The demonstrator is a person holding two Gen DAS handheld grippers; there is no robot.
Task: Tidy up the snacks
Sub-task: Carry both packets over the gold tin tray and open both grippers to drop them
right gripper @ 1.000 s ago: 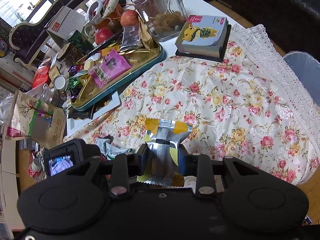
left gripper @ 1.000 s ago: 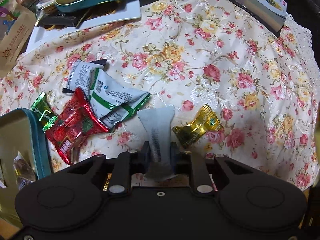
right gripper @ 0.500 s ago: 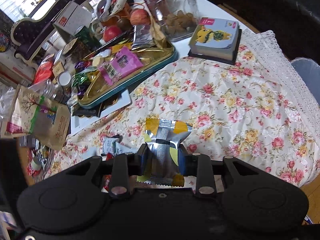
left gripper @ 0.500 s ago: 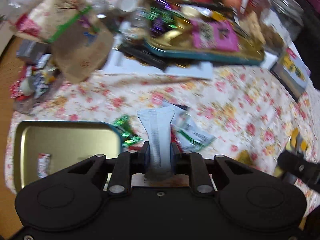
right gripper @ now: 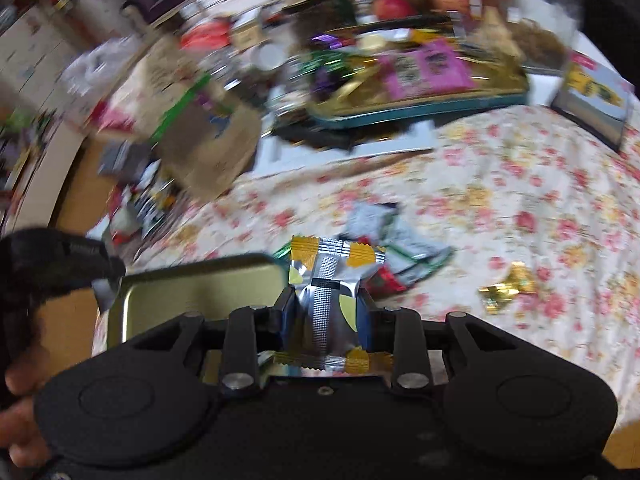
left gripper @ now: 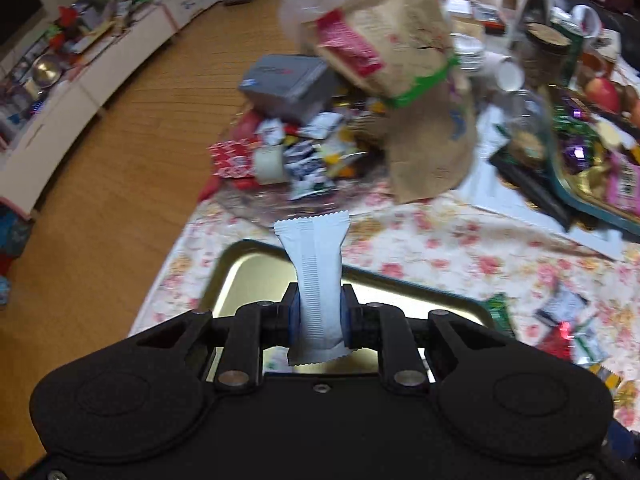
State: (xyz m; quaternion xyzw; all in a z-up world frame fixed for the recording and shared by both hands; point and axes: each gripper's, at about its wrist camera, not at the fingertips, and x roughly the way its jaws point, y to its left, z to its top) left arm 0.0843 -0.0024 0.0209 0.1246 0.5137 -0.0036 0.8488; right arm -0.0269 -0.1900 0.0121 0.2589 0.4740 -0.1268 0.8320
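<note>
My left gripper [left gripper: 319, 316] is shut on a white snack wrapper [left gripper: 318, 276] and holds it above a gold tin tray [left gripper: 248, 276] at the table's near left corner. My right gripper [right gripper: 327, 312] is shut on a silver and yellow snack packet [right gripper: 330, 280], just right of the same gold tray [right gripper: 200, 292]. The left gripper shows as a dark shape [right gripper: 60, 260] at the left of the right wrist view. Loose snack packets [right gripper: 396, 248] lie on the floral cloth [right gripper: 520, 208], with a gold candy [right gripper: 508, 288] to the right.
A brown paper bag [left gripper: 420, 92], a grey box [left gripper: 288, 84] and a pile of small packets [left gripper: 304, 160] stand behind the tray. A teal-rimmed tin of snacks [right gripper: 420, 84], apples [right gripper: 394, 6] and a boxed card set [right gripper: 592, 100] sit at the back. The wooden floor [left gripper: 100, 184] lies left of the table edge.
Both grippers swung left toward the gold tray, each still holding its packet. The left gripper now sits over the tray; the right view moved down and closer to the loose snacks.
</note>
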